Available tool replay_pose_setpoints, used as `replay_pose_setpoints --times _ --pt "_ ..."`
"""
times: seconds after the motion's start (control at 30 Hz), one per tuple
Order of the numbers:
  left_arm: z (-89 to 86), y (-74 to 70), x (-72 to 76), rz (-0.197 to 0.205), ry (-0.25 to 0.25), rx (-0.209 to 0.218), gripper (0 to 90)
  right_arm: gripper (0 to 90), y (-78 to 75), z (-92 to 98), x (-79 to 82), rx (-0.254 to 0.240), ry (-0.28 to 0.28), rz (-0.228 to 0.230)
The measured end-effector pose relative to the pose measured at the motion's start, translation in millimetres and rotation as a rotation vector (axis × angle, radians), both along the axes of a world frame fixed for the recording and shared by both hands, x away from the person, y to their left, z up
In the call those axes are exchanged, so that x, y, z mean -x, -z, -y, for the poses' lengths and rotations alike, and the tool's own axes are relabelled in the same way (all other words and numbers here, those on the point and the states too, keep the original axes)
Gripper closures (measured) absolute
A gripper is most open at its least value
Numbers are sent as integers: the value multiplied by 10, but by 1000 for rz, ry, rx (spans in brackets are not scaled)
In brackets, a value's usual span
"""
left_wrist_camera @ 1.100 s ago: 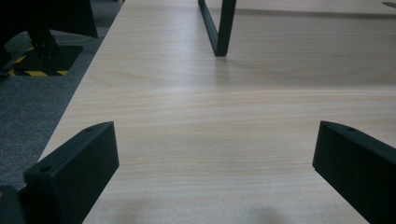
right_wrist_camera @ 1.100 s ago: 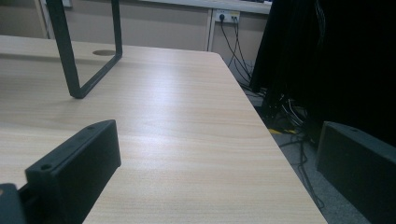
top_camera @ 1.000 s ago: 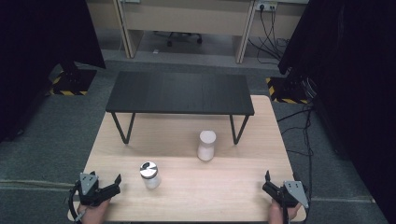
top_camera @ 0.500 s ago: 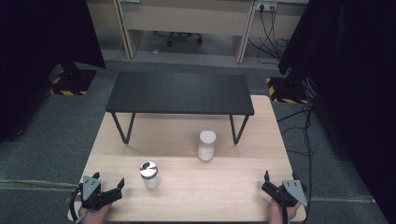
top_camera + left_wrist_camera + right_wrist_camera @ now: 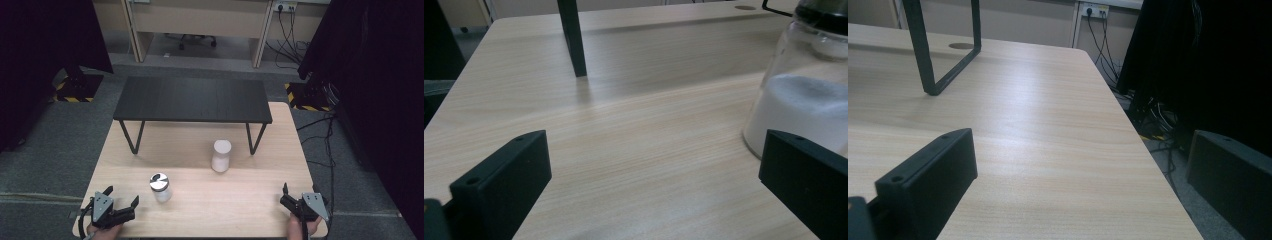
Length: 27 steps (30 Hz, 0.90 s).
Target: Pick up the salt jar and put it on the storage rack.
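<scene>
A glass jar [image 5: 160,187] with a metal lid, part full of white powder, stands near the front left of the wooden table [image 5: 240,200]. A white cylinder [image 5: 221,155] stands upright near the middle. My left gripper [image 5: 125,202] rests at the front left corner, open, with nothing between its jaws, a little left of the jar. In the left gripper view the left gripper [image 5: 654,170] is open and the jar [image 5: 804,85] rises just beyond the right jaw. My right gripper [image 5: 286,196] sits open at the front right corner. In the right gripper view the right gripper [image 5: 1080,170] faces bare table.
A low black bench [image 5: 192,99] stands across the far half of the table, its legs [image 5: 572,37] [image 5: 925,55] reaching down to the wood. The table's right edge [image 5: 1158,165] drops to a floor with cables. Dark curtains hang at both sides.
My left gripper has slid slightly toward the front edge and to the right, nearer the jar. The right gripper has barely moved.
</scene>
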<state>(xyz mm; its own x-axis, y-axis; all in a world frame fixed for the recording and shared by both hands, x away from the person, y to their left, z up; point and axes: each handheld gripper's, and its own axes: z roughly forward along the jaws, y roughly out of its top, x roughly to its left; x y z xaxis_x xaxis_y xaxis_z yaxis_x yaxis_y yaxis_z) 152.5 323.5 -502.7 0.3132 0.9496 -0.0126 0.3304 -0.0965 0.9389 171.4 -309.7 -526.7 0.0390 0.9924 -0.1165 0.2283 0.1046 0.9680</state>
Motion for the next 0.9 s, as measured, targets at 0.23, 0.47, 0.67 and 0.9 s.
replay_pose_setpoints --times 0.23,0.47,0.67,0.9 --pt "65 13 -1 21 65 -8 0 2 12 -9 9 -4 9 9" --pt "129 16 -16 23 109 -25 0 2 20 -2 17 -7 8 16" --pt "152 1 -33 17 130 -36 0 2 26 3 23 -12 8 21" --pt "232 -21 -53 8 164 -42 0 2 32 12 27 -15 6 25"
